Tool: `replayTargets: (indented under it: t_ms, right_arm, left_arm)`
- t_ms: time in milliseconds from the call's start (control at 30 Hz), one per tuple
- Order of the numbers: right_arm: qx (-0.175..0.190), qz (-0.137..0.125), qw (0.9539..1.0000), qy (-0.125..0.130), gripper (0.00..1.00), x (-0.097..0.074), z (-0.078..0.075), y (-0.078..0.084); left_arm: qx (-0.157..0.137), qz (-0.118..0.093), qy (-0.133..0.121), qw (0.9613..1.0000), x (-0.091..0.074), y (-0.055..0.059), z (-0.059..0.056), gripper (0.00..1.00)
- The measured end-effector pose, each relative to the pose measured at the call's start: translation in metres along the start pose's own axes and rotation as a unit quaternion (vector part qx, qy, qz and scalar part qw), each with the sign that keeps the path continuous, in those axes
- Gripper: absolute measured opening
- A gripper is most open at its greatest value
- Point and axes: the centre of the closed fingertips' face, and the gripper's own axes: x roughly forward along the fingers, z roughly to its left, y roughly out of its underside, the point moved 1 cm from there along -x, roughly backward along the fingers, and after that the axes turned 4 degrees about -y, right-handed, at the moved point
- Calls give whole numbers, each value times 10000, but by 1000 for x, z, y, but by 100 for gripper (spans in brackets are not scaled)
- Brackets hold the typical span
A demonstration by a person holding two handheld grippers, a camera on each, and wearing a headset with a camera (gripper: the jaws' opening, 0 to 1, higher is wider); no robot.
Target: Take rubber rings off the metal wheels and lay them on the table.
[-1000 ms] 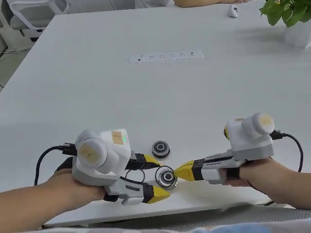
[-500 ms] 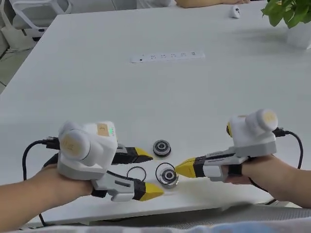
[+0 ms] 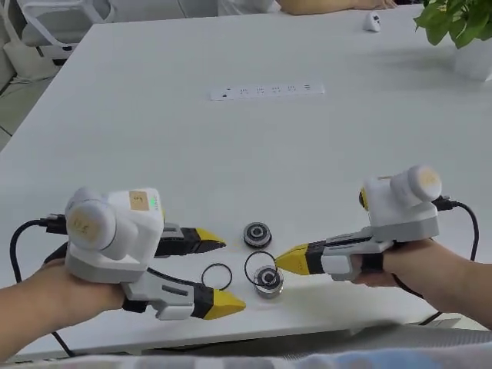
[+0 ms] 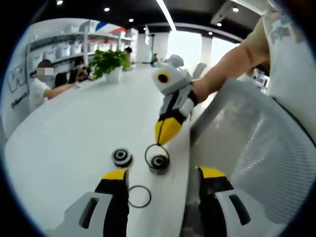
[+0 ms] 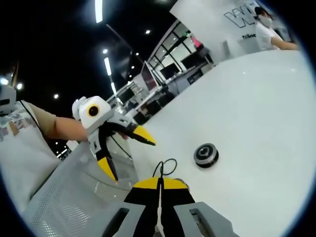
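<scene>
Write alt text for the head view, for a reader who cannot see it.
The right gripper, shut, pinches a black rubber ring close to a metal wheel on a white table. The left gripper is open near a loose ring lying flat; a second wheel lies farther back.

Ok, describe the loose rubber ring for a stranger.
On the white table, near its front edge, the nearer metal wheel sits at the tip of the right claw. The loose ring lies flat beside it, toward the left claw; unlike the other ring, nothing grips it.
</scene>
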Motion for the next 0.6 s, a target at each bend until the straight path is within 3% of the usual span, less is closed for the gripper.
replayTargets:
  t_ms: [333,600]
  right_arm:
    - [-79,-18,10000,-7,0,5,-2,-14]
    - [-153,-36,9999,-49,0,15,5,-27]
  left_arm:
    - [-97,-61,-189,9998,-14,0,9,63]
    - [-159,-103,-322,9993,-24,3,14,66]
